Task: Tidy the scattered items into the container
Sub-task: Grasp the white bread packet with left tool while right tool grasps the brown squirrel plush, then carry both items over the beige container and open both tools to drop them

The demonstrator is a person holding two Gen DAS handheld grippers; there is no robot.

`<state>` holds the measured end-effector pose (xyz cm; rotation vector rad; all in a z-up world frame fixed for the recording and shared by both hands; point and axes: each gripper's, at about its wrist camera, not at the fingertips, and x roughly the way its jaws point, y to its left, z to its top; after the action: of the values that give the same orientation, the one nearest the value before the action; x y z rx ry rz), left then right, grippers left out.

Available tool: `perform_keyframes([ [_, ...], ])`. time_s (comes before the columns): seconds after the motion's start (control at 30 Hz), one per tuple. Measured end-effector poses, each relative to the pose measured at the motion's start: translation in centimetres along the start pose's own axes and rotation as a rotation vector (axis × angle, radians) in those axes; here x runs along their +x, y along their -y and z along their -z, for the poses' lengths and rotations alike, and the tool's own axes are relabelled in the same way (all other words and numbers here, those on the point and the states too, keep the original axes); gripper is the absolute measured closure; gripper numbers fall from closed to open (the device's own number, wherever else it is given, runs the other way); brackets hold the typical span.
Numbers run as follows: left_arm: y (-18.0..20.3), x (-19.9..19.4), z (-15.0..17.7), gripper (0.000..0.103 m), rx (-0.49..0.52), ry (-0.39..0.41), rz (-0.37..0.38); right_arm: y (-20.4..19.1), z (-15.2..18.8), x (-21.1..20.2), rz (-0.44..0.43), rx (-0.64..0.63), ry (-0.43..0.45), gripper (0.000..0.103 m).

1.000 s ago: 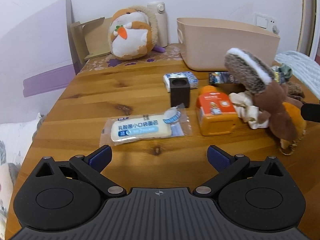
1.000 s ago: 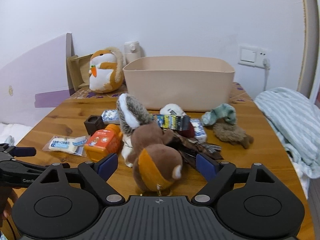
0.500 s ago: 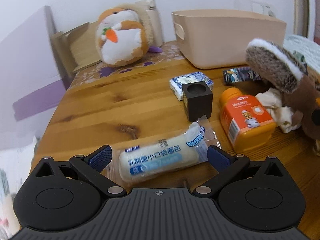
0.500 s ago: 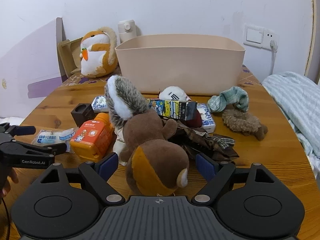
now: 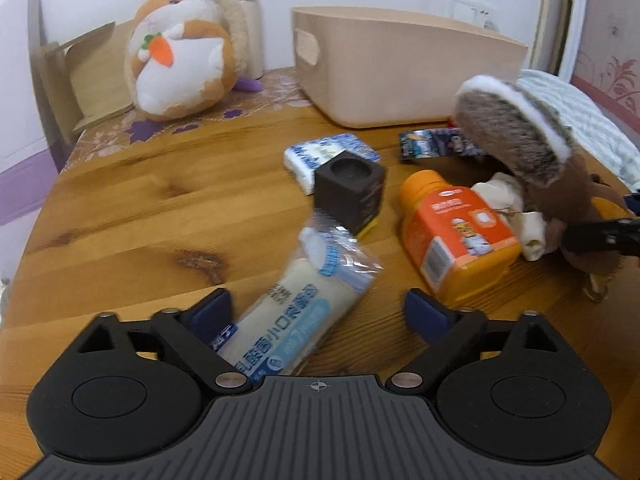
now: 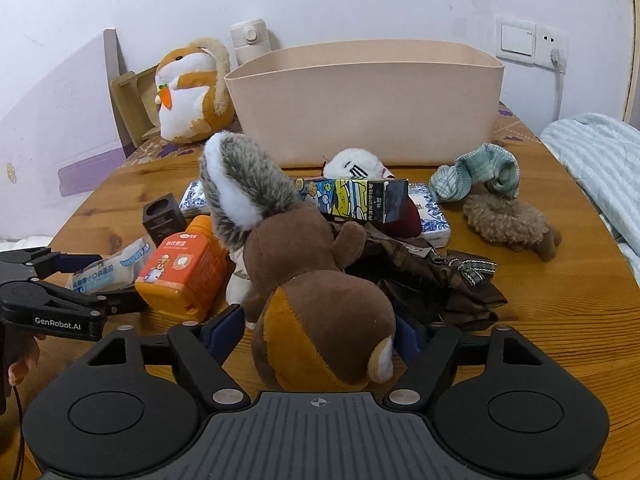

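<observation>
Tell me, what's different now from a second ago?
Both tongs came down and closer: the left tongs now straddle the bread packet, the right tongs the squirrel toy, and both are closing. The bread packet has swung round. The orange bottle and beige bin stayed put.

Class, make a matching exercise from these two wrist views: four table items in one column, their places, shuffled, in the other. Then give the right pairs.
1. bread packet
2. squirrel plush
3. orange bottle
4. hamster plush

A. left of the beige bin
B. between the right tool's closing jaws
C. lying beside the dark cube
D. between the left tool's closing jaws

Pairs: 1-D, 2-B, 3-C, 4-A
</observation>
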<state>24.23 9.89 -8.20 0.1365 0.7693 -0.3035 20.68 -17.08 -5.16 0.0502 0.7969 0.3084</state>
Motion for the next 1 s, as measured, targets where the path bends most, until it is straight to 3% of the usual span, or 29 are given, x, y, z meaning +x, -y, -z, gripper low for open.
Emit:
perform_keyframes([
  [0.2, 1.1, -0.6, 0.1, 0.042, 0.009, -0.001, 0.018, -0.4, 0.0, 0.1, -0.001, -0.027, -0.006, 0.04],
  [0.27, 1.6, -0.9, 0.2, 0.061, 0.009, 0.002, 0.02, -0.5, 0.1, 0.0, -0.002, -0.035, -0.002, 0.041],
  [0.3, 1.8, -1.1, 0.2, 0.063, 0.009, 0.001, 0.019, -0.5, 0.2, -0.1, -0.007, -0.036, 0.0, 0.042],
  [0.63, 1.5, -3.4, 0.7, 0.07, -0.094, 0.011, -0.029, 0.6, 0.3, -2.4, -0.025, 0.003, 0.048, 0.044],
  [1.0, 1.7, -6.7, -3.7, 0.07, -0.176, 0.16, -0.045, 1.5, -2.7, -6.1, -0.026, -0.018, 0.17, 0.044],
])
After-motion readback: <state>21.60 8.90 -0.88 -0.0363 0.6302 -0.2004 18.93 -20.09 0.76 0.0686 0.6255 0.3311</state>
